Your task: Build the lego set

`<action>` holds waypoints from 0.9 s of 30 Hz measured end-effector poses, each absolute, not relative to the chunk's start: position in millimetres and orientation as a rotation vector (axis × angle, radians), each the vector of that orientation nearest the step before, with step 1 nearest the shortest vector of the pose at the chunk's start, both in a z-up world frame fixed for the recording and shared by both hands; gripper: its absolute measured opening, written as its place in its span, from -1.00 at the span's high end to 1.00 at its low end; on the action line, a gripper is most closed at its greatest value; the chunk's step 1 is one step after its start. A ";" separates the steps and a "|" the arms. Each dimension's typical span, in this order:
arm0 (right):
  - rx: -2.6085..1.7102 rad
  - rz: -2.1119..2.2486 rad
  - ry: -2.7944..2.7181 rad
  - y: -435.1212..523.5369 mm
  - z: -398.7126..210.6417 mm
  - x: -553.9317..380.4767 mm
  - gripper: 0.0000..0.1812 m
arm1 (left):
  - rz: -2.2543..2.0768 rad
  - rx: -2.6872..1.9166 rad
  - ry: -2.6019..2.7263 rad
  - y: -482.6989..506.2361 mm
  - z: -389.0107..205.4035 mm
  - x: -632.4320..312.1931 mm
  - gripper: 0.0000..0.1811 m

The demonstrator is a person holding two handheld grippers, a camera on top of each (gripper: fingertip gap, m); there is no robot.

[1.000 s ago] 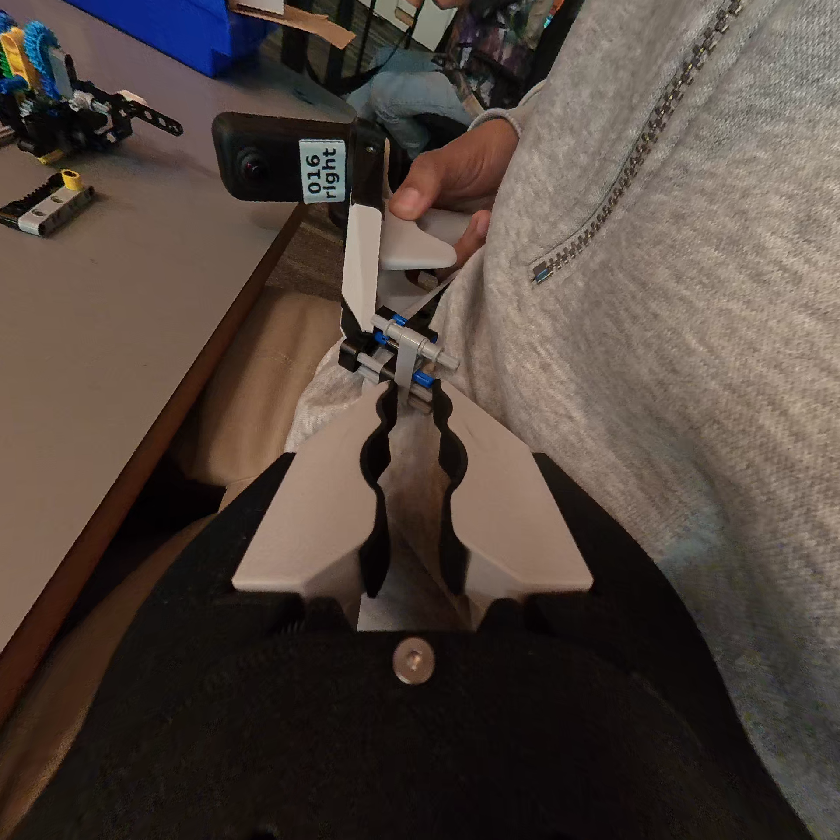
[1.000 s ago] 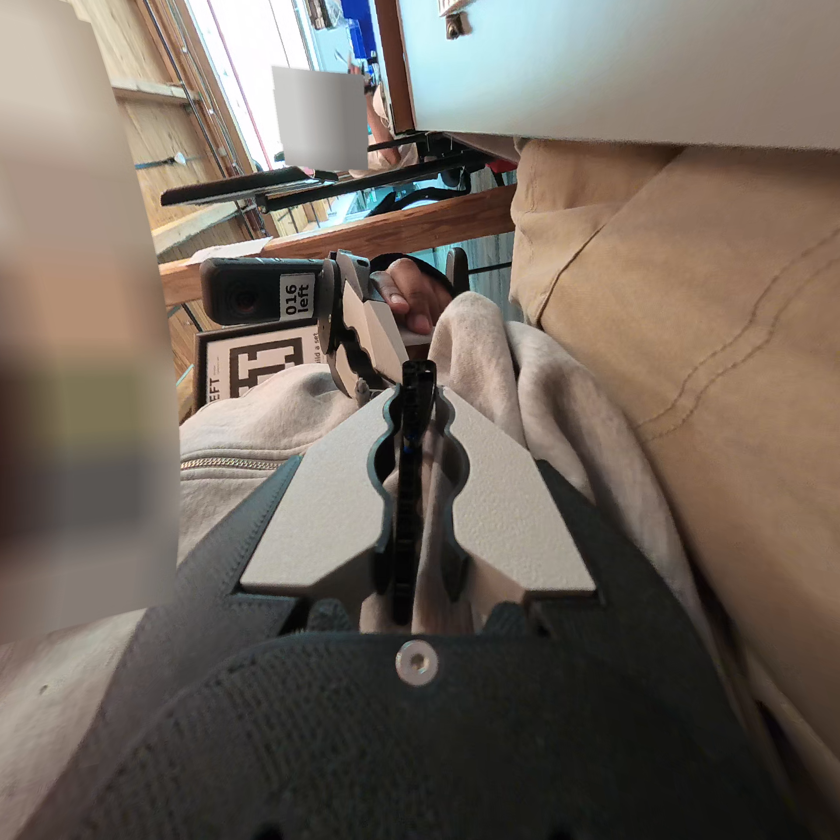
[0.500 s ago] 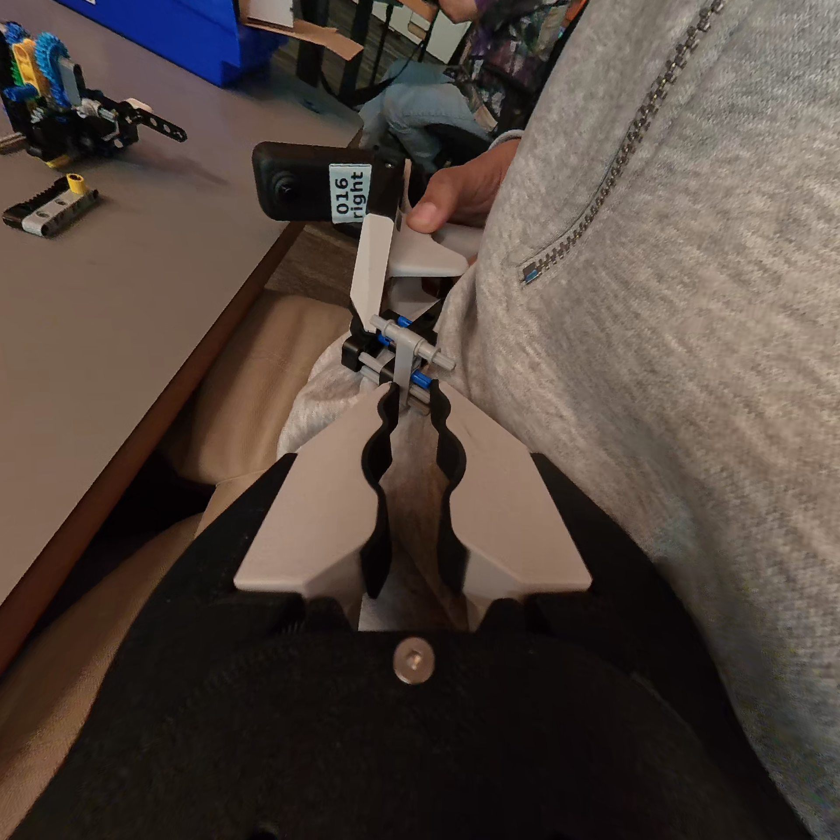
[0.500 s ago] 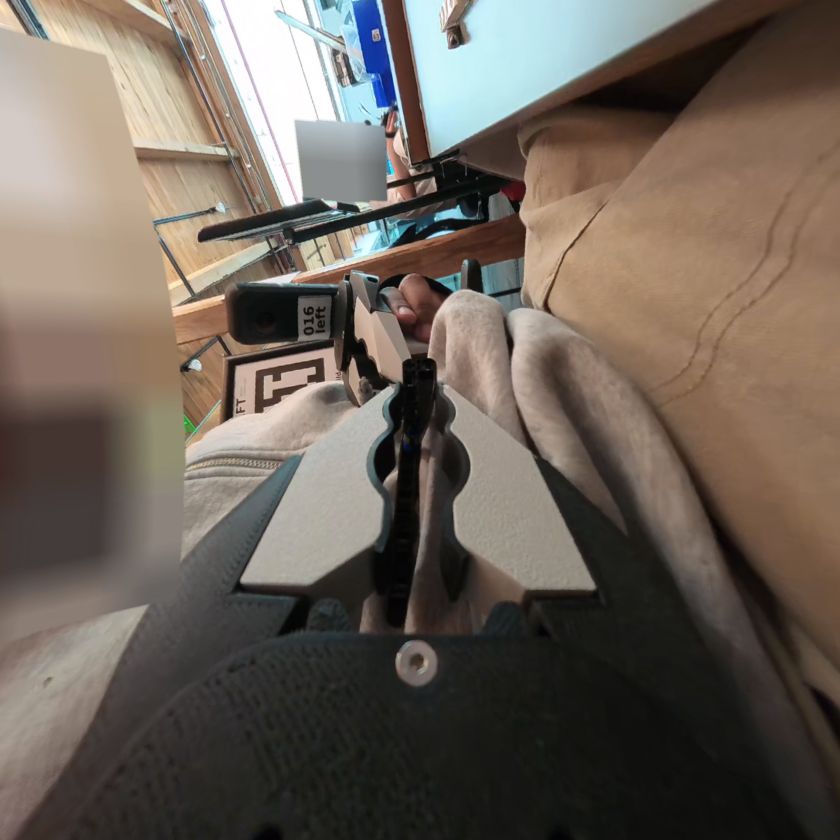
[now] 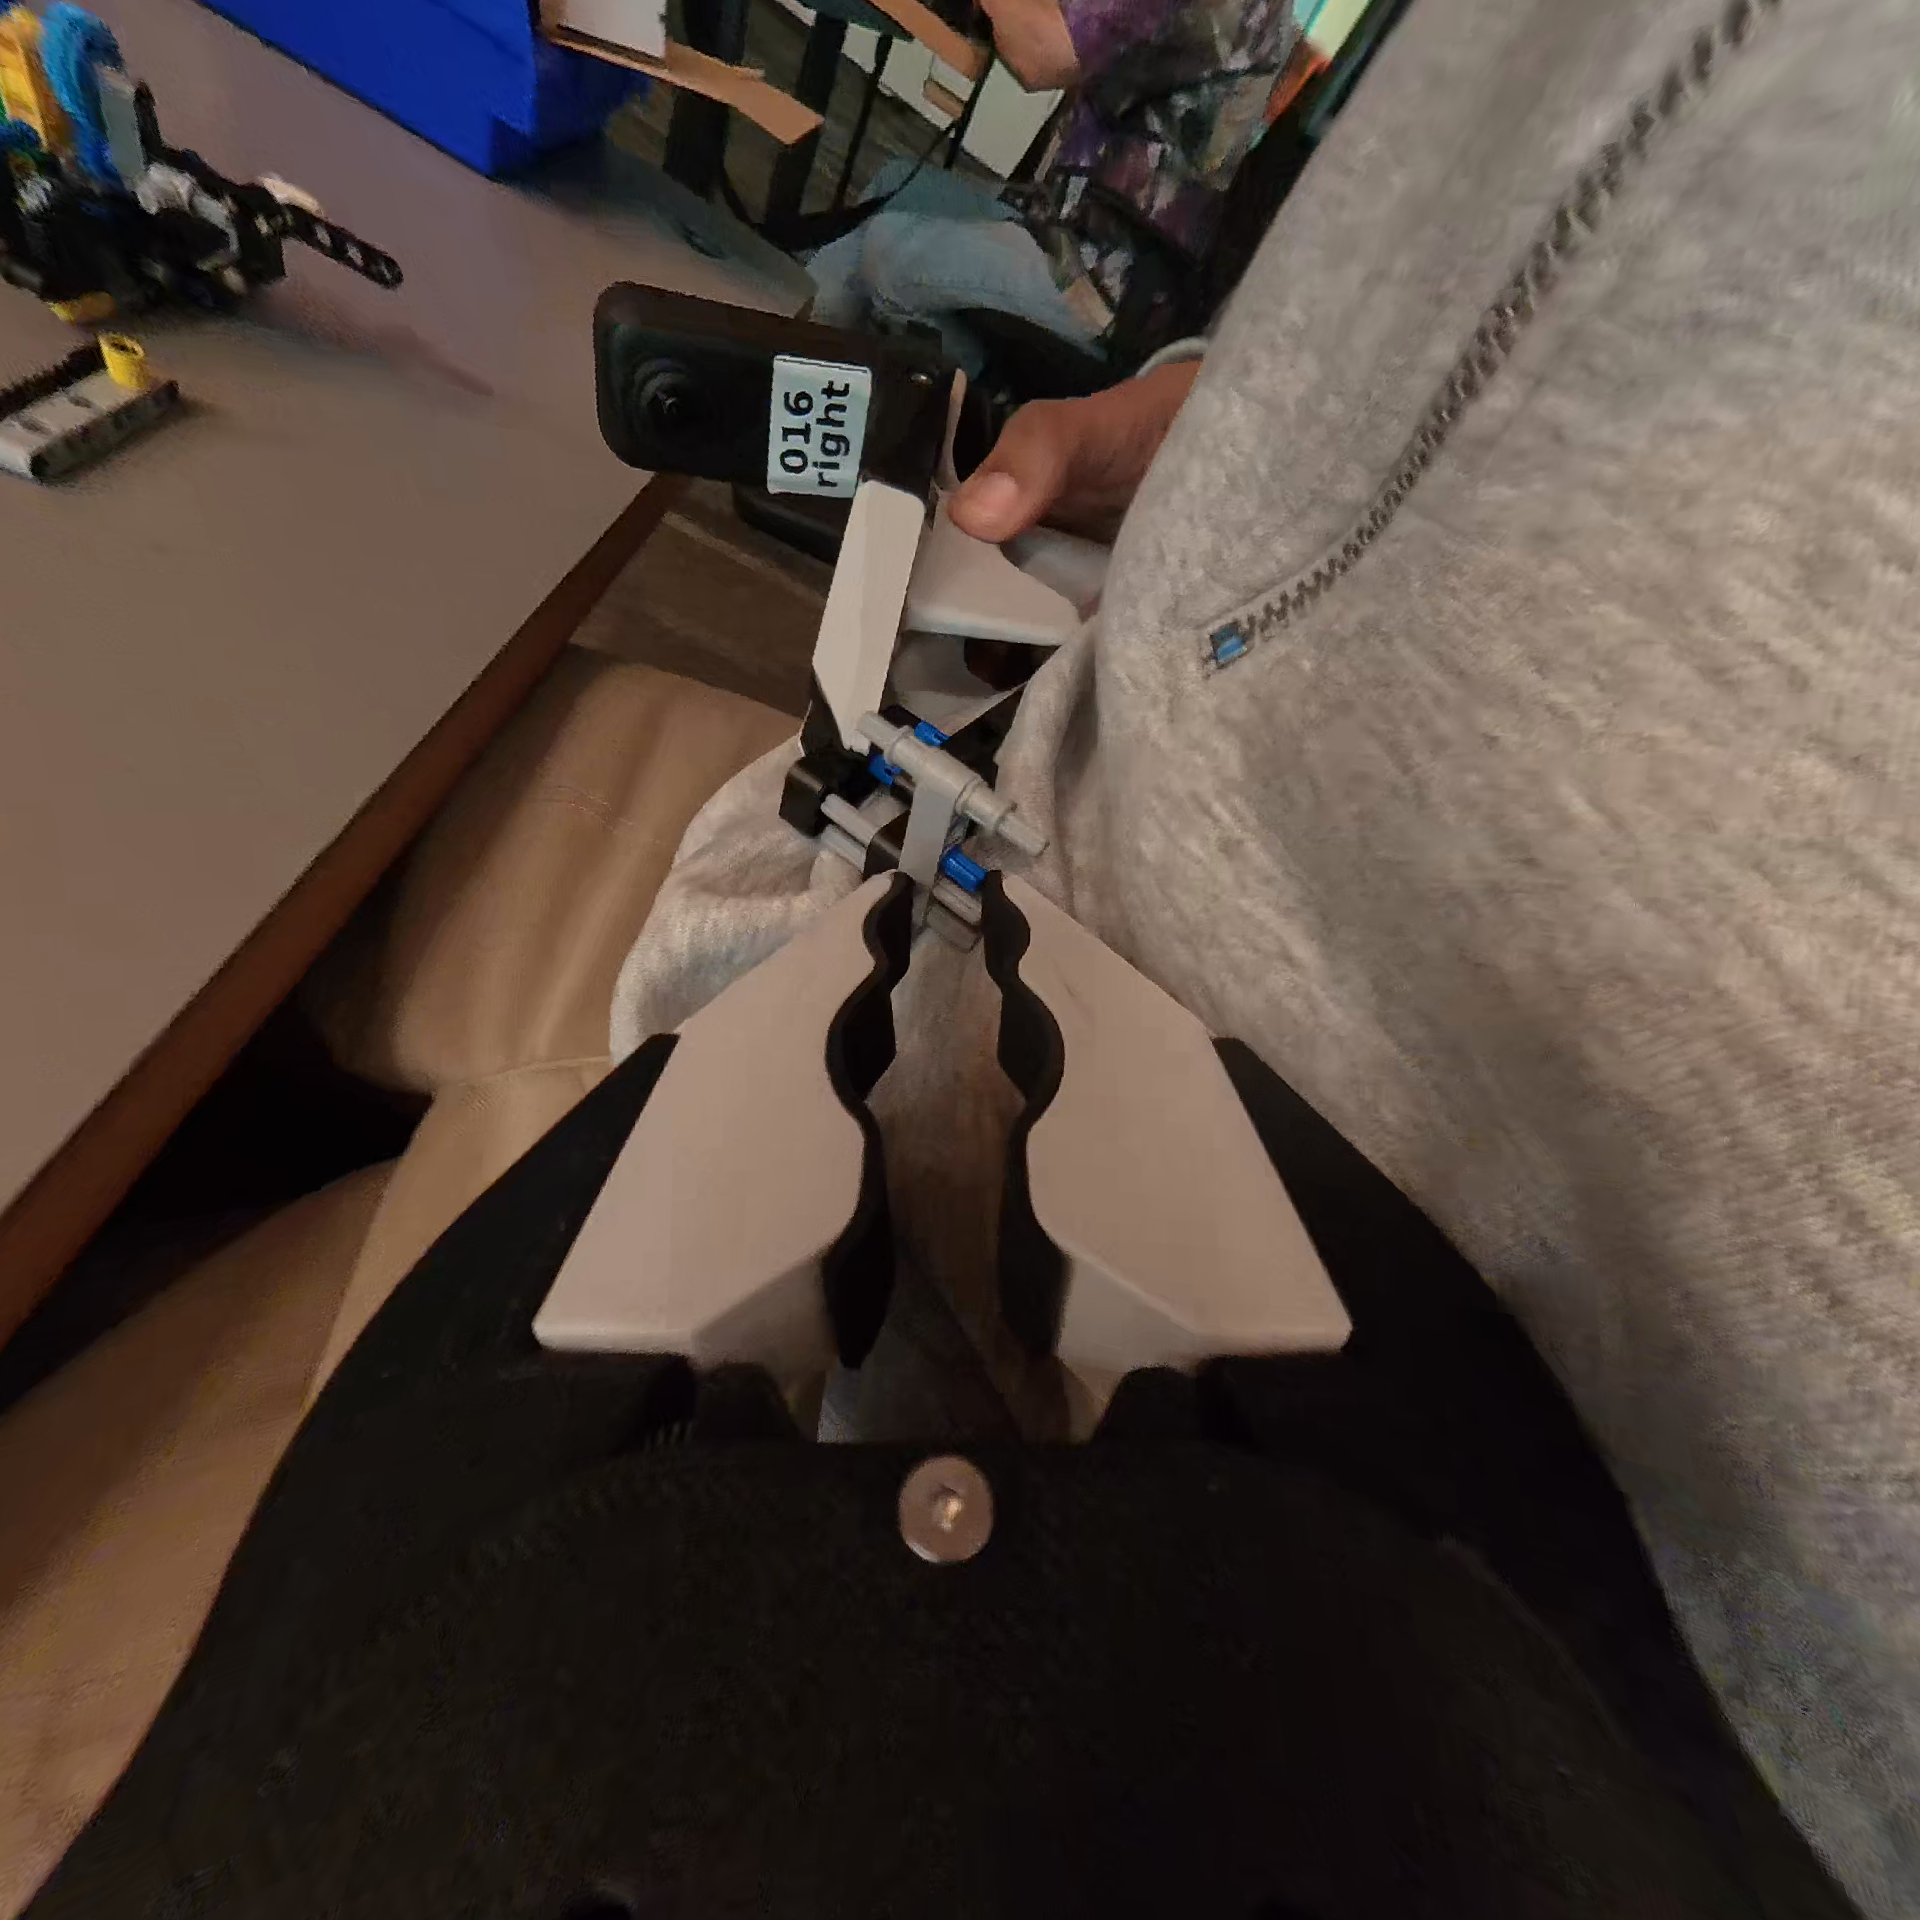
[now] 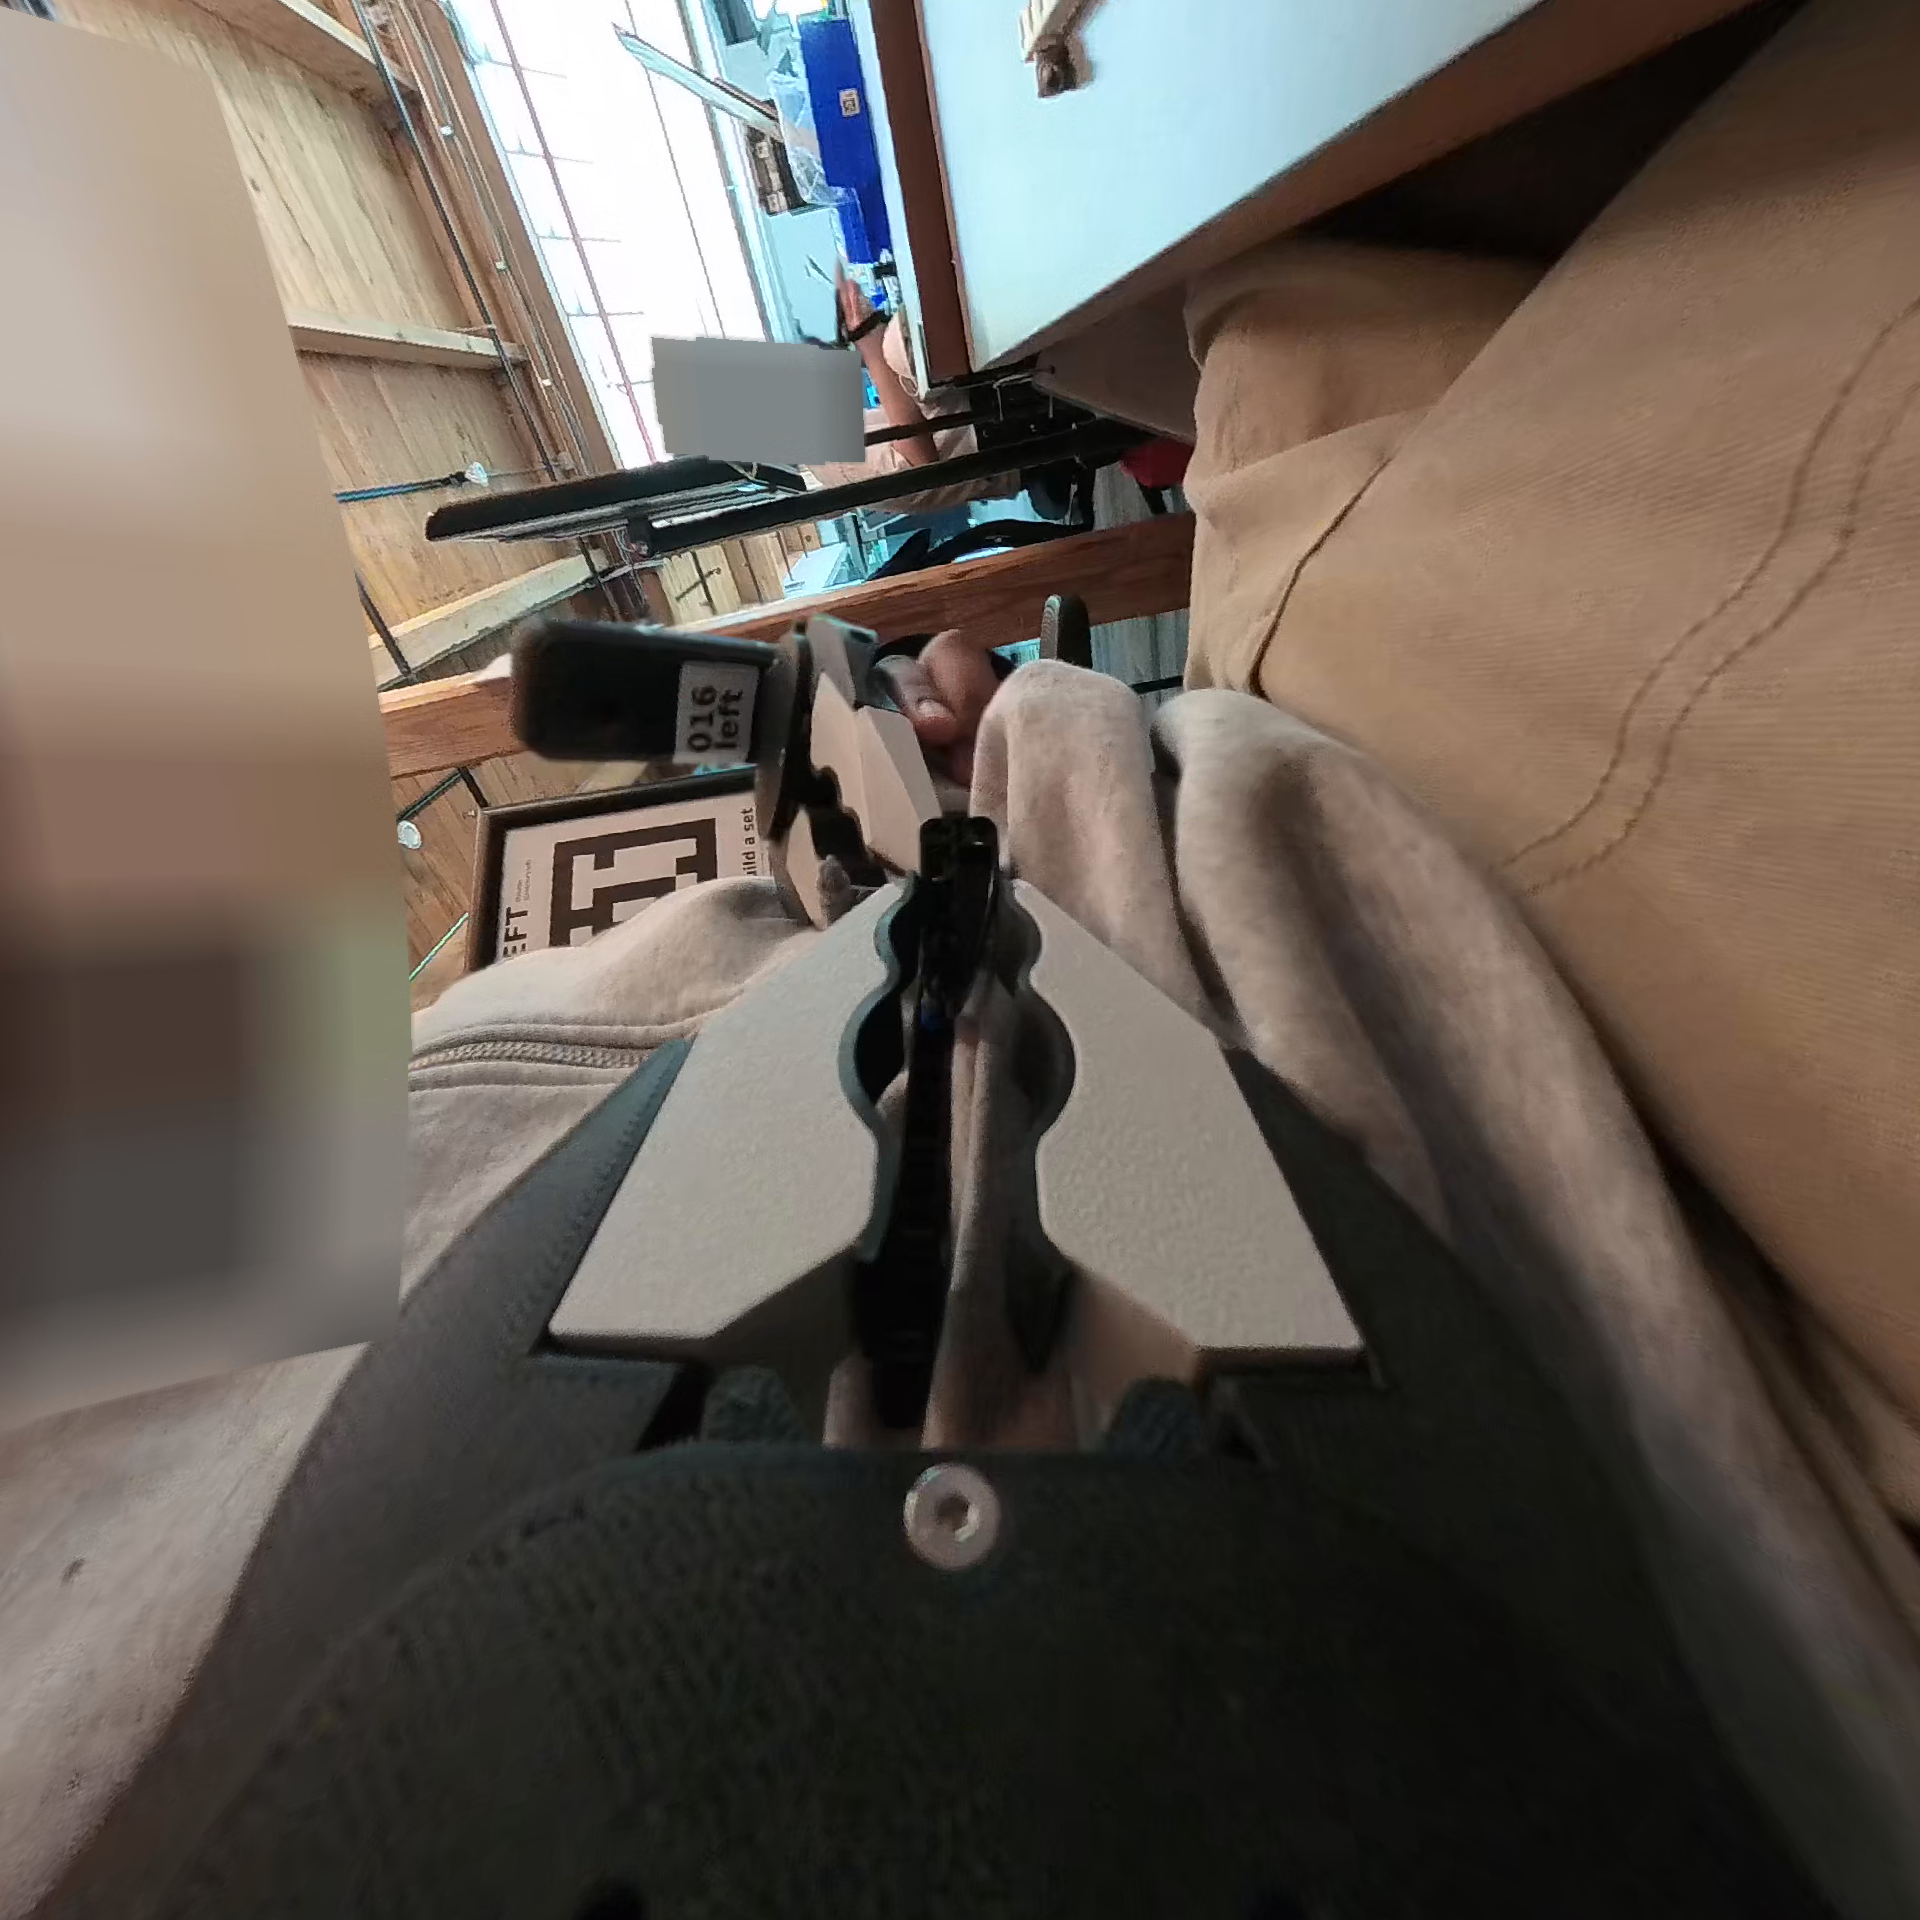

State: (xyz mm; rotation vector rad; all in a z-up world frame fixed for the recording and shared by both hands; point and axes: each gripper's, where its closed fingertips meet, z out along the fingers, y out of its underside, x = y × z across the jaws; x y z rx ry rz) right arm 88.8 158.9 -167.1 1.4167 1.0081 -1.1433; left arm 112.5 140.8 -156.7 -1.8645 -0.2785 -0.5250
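1. Work sits off the table [image 5: 312, 582], over the person's lap, against the grey hoodie [image 5: 1507, 935].
2. Left gripper [image 5: 940, 883]: jaws nearly together at the tips, nipping the grey liftarm [image 5: 930, 821] of the small sub-assembly [image 5: 894, 805]. Wider gap behind the tips.
3. Right gripper [image 6: 951, 894]: jaws pinching a black beam [image 6: 930, 1091] edge-on; the beam runs back between the jaws and pokes just past the tips. It seems to be part of the same sub-assembly, though I can't be sure from this view.
4. Sub-assembly: black beam, grey axles, blue pins, the grey liftarm crossing them. It hangs between the two grippers, just ahead of the left tips.
5. Progress, by my estimate: mid-build. A larger model [image 5: 114, 229] with blue and yellow parts stands on the table, far left of the left jaws. A short grey-and-black piece [image 5: 78, 410] with a yellow bit lies loose near it, unattached.
6. Left to do, likely: seat the liftarm, then join the sub-assembly to the model.
7. Containers: blue bin [image 5: 436, 73] at the table's far edge; contents not visible.
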 end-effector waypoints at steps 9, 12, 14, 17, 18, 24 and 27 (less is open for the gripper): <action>1.347 -1.211 1.059 156.2 -159.9 89.5 0.85 | -1.097 -1.594 -0.612 134.4 -149.6 105.1 0.83; 1.329 -1.232 1.085 155.4 -158.2 89.8 0.85 | -1.277 -1.524 -0.678 136.3 -147.5 107.0 0.78; 1.317 -1.248 1.099 155.6 -157.1 89.7 0.85 | -1.414 -1.474 -0.715 136.9 -143.9 109.5 0.64; 1.303 -1.268 1.124 155.3 -155.7 90.3 0.86 | -1.516 -1.442 -0.741 137.7 -141.3 110.9 0.51; 1.301 -1.272 1.130 155.4 -155.6 90.3 0.85 | -1.541 -1.435 -0.739 137.5 -138.9 111.7 0.43; 1.302 -1.286 1.171 155.7 -155.9 90.1 0.85 | -1.494 -1.580 -0.823 144.9 -147.1 115.5 0.46; 1.301 -1.289 1.190 156.0 -156.1 89.7 0.85 | -1.446 -1.626 -0.836 147.9 -148.6 115.9 0.45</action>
